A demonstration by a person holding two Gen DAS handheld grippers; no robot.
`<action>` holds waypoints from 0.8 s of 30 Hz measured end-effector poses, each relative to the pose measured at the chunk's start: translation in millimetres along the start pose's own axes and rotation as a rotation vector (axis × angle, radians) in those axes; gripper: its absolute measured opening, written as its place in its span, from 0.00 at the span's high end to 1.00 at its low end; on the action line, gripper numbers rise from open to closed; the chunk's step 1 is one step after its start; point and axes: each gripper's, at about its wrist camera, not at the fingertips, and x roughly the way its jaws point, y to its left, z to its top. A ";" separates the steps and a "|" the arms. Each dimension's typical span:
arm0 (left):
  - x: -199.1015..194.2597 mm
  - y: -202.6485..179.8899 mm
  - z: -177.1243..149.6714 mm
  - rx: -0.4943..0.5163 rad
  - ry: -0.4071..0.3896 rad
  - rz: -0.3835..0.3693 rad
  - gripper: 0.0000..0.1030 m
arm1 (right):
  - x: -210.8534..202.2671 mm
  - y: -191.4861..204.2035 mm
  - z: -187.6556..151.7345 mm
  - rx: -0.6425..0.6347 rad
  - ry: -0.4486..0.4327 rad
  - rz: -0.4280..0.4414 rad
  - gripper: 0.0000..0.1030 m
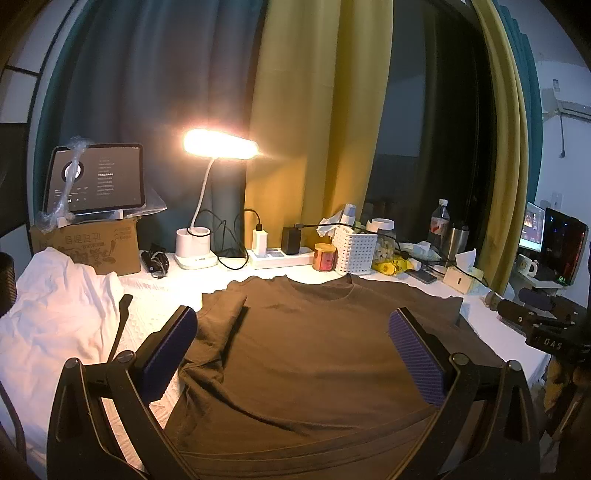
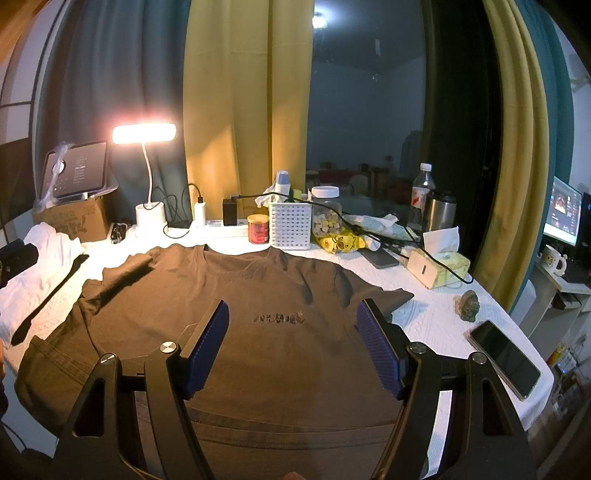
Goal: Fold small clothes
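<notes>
While spread flat on the bench [image 2: 436,321]: brown T-shirt [image 2: 258,295], left gripper [image 1: 291,354] and right gripper [image 2: 291,343] agape, empty; smartphone [image 2: 504,358] liable to snag.

Only "DAS" reads clearly, on the black device [image 1: 546,341] at the table's right edge (other print illegible).

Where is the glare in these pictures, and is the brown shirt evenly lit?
Left wrist view: the desk lamp is blown out, and the brown shirt darkens toward the camera. Right wrist view: the lamp glares again, and a ceiling light reflects in the window.
</notes>
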 end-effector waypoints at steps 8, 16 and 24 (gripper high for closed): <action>1.1 1.3 -0.6 0.009 -0.004 -0.008 0.01 | 1.0 -1.8 -0.4 -0.001 0.001 0.000 0.27; 0.5 -1.0 0.9 0.018 -0.006 -0.018 0.01 | 2.2 -2.8 -1.5 -0.001 0.002 -0.001 0.27; -0.8 -3.2 3.1 0.028 -0.015 -0.020 0.01 | 3.2 -3.0 -1.9 -0.002 0.003 0.000 0.27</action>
